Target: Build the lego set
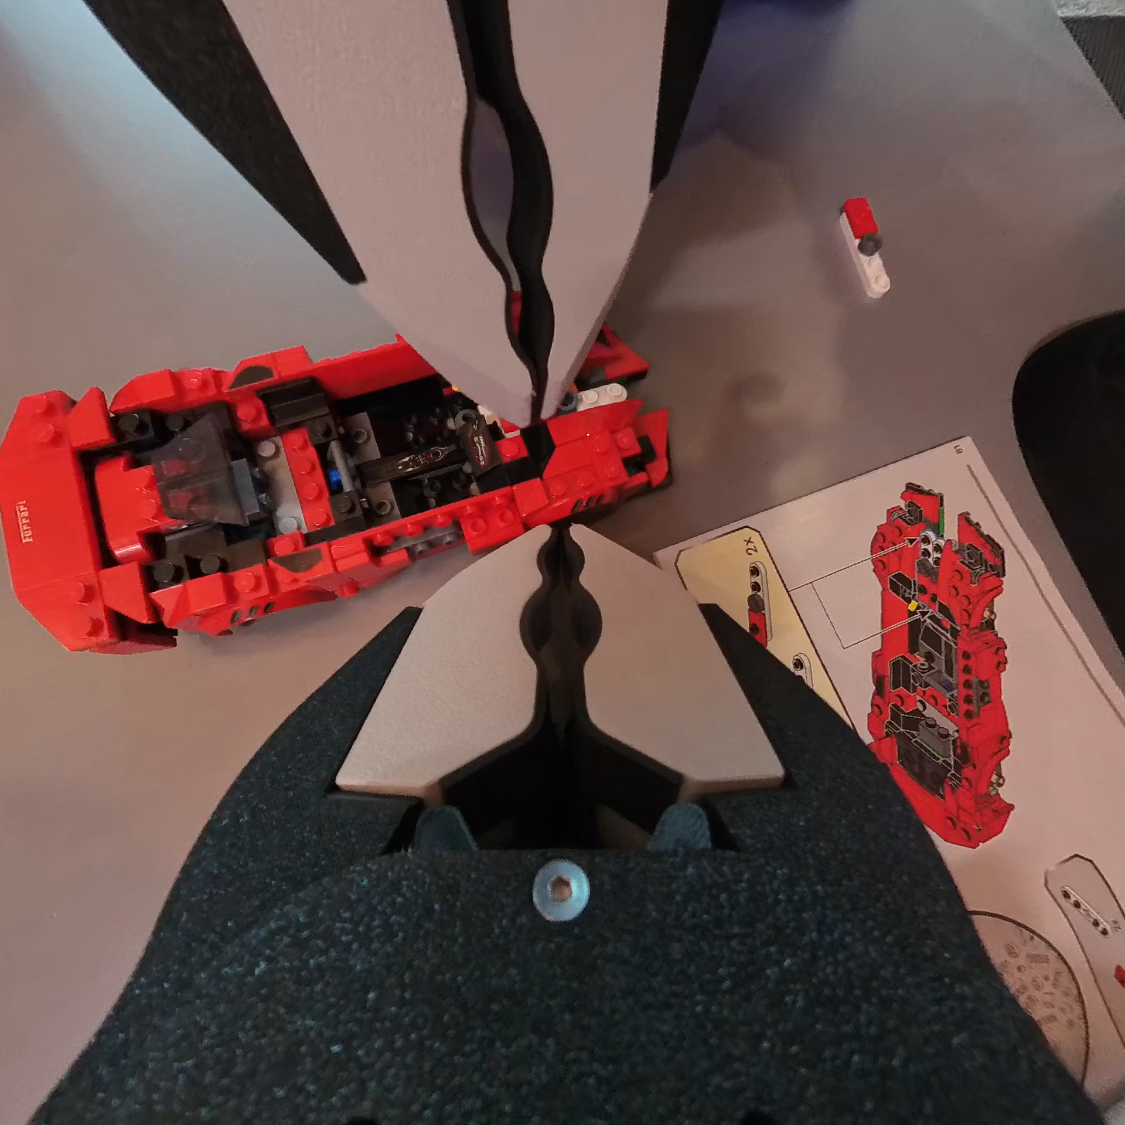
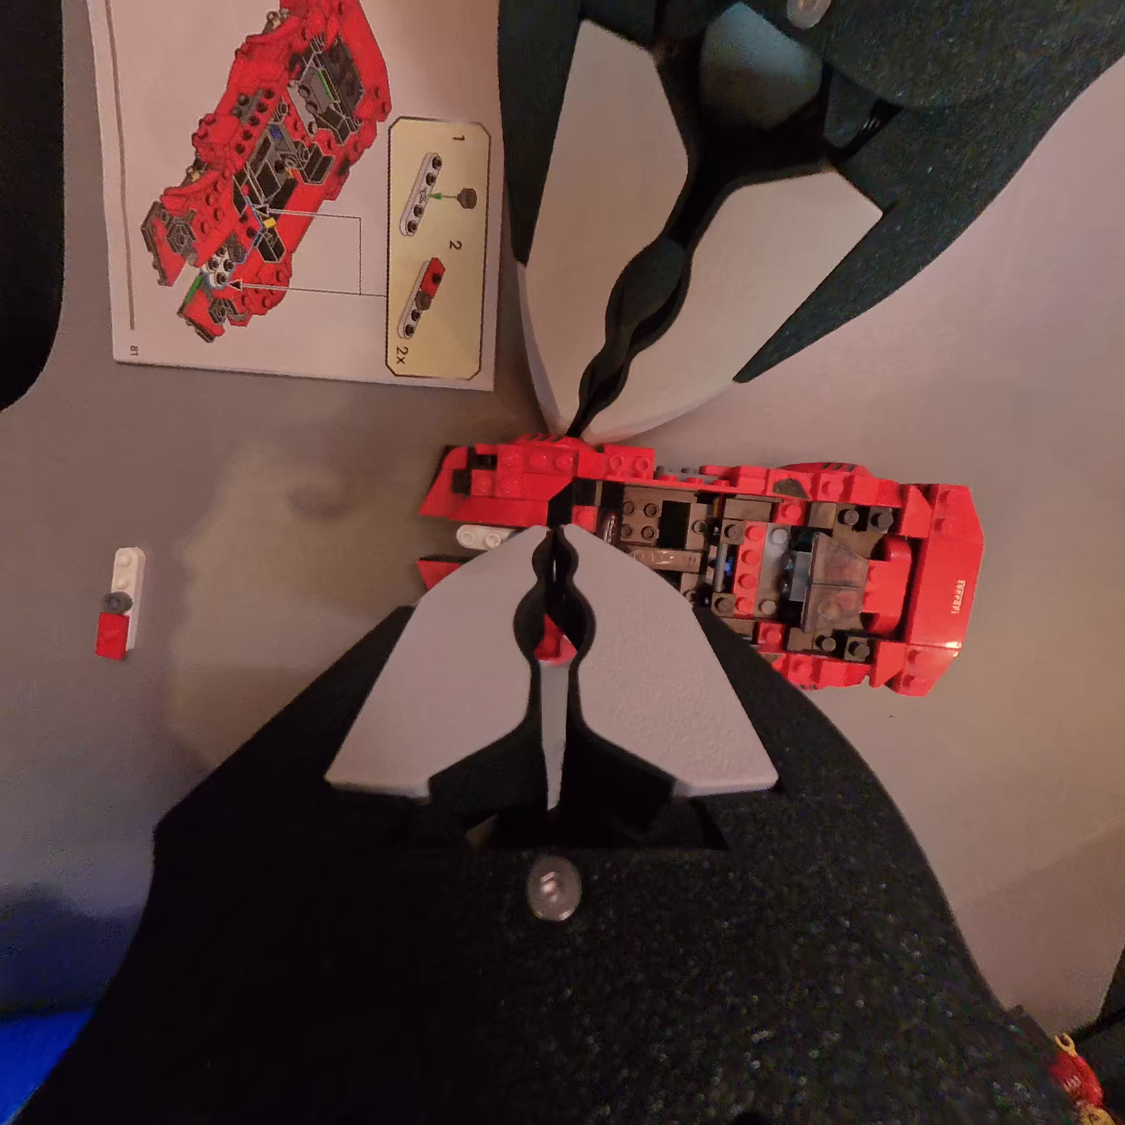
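Observation:
A red lego car [image 1: 274,505] with an open black interior lies on the grey table [image 1: 122,791]; it also shows in the right wrist view [image 2: 761,548]. My left gripper [image 1: 557,529] is shut, its tips against the car's near side by the black stripe; it shows from above in the right wrist view [image 2: 575,432]. My right gripper [image 2: 554,534] is shut, its tips on the car's middle from the opposite side [image 1: 536,414]. A white piece [image 2: 481,536] sticks out at the car's end [image 1: 602,396]. A loose white beam with a red piece [image 1: 864,246] lies apart on the table [image 2: 122,602].
An open instruction page [image 1: 809,529] lies beside the car [image 2: 304,341]. A black rounded object [image 1: 1071,456] sits at the table's edge beyond the page [image 2: 24,182]. A small red and yellow item [image 2: 1071,1083] lies at the lower right. Less than 4 cm separates the two grippers' tips.

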Demonstrator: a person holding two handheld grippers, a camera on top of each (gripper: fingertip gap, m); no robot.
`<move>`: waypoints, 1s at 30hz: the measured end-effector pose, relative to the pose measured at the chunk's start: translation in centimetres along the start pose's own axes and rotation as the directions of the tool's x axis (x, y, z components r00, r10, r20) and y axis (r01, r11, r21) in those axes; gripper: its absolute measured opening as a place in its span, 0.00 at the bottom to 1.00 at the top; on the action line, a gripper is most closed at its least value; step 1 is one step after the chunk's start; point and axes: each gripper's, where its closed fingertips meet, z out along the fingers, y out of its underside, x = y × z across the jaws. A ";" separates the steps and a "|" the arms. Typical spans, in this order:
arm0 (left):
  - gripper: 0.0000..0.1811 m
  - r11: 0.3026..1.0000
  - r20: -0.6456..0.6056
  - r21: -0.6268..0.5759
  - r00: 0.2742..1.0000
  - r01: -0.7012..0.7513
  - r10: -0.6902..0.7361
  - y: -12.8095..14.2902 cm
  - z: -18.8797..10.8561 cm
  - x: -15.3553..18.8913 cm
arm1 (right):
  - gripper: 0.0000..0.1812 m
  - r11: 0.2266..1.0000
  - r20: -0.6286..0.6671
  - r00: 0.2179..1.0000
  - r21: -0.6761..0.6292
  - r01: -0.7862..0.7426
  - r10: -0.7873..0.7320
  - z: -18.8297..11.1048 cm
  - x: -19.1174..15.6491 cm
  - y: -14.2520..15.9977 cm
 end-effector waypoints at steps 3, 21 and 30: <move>0.00 1.000 0.005 0.001 1.000 0.002 -0.002 0.1 0.0 -0.1 | 0.00 1.000 0.006 1.000 0.011 -0.008 0.008 0.1 0.0 -0.1; 0.00 1.000 0.007 -0.003 1.000 0.002 -0.002 0.5 0.1 -0.2 | 0.09 0.996 -0.084 0.992 -0.022 -0.092 0.090 -1.0 -0.7 0.4; 0.00 1.000 0.011 -0.005 1.000 -0.005 0.005 0.4 0.0 -0.1 | 0.06 0.990 -0.162 0.982 -0.083 -0.112 0.098 -0.2 -0.6 0.5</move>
